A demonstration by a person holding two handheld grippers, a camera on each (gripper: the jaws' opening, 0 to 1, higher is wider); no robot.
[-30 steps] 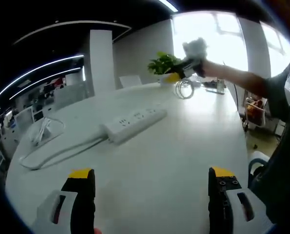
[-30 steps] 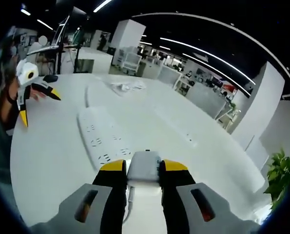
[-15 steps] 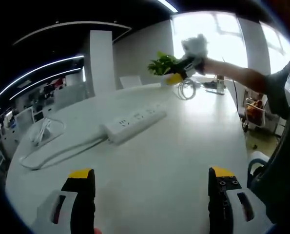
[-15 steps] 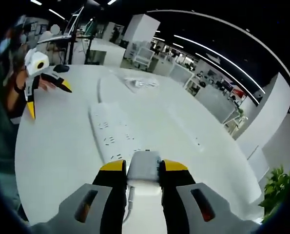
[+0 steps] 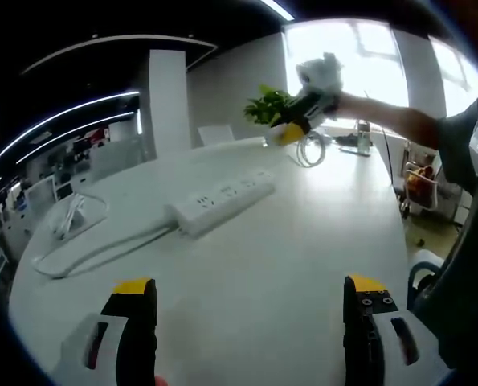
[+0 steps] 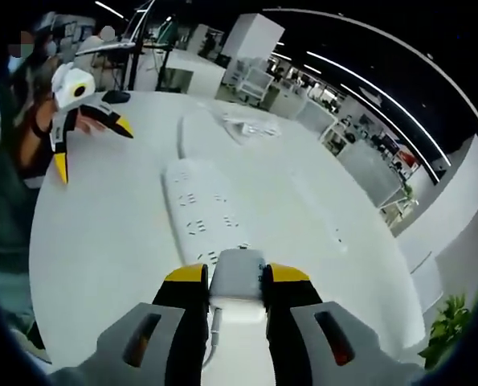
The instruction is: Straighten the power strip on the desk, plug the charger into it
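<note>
A: What is nearest in the left gripper view?

B: The left tool, its two yellow-tipped jaws standing wide apart with nothing between them, above the white bench.

A: And beyond it?

B: The white power strip lies flat near the middle of the bench, running diagonally, sockets up. Its cable leads off toward the left side of the view and loops near a small bundle of white wire. Farther on, the right tool is held up in the air by the person's arm, with a coil of white cord hanging below it. A green plant stands behind, at the far edge of the bench.

A: What does the right gripper view give?

B: Closest, the right tool is clamped on the white charger, jaws pressed against both its sides. Just past the charger is the power strip, stretching away with its socket rows visible. Whether the charger touches it I cannot tell.

A: Anything farther out?

B: The left tool hovers at the left of that view, jaws spread, above the bench.
</note>
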